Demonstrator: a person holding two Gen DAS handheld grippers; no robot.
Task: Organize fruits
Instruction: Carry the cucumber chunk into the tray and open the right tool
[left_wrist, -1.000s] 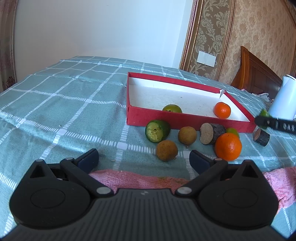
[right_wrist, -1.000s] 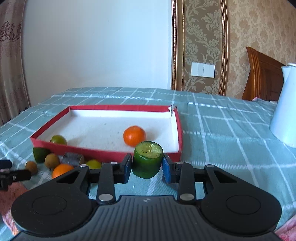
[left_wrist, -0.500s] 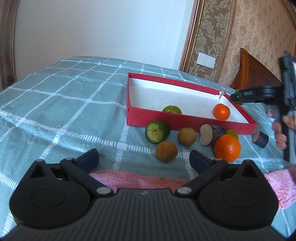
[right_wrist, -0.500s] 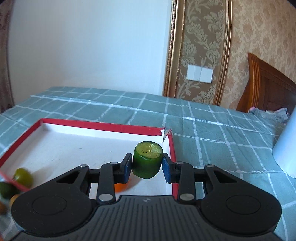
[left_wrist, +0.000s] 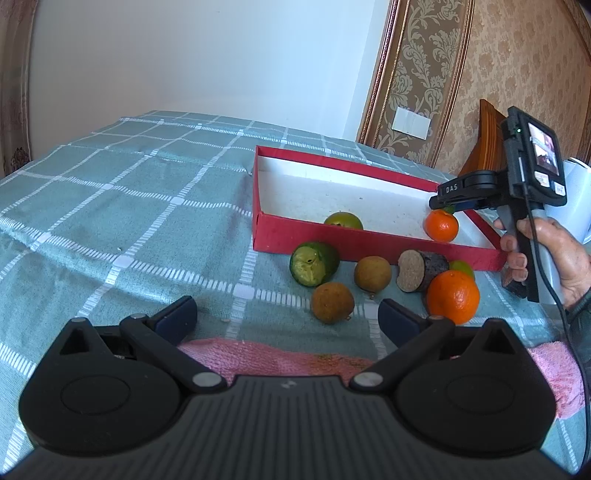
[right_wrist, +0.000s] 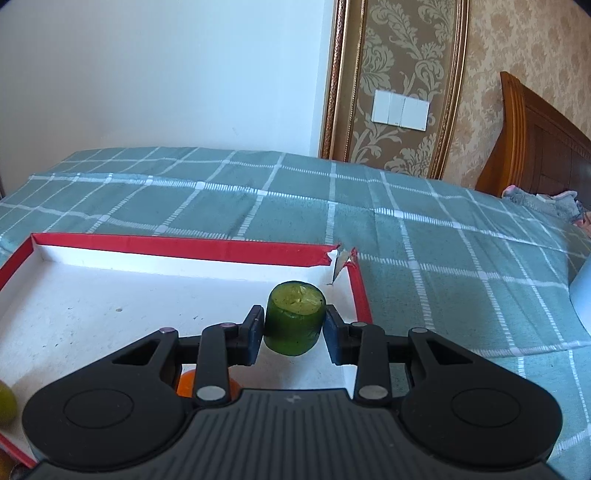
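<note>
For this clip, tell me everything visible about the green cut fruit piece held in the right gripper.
The green fruit piece is a short stubby cylinder with dark glossy green skin and a rough, yellowish-green cut face turned upward. It sits upright, clamped on both sides by the right gripper and its dark fingers. It is held above the white floor of the red box, near its torn corner, touching nothing else visible.

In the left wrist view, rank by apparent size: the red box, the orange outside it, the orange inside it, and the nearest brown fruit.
1. Red box, clearly largest.
2. Orange outside the box.
3. Nearest brown fruit.
4. Orange inside the box.
The last two look close, and the boxed orange sits farther from the camera, so their order is unsure.
</note>
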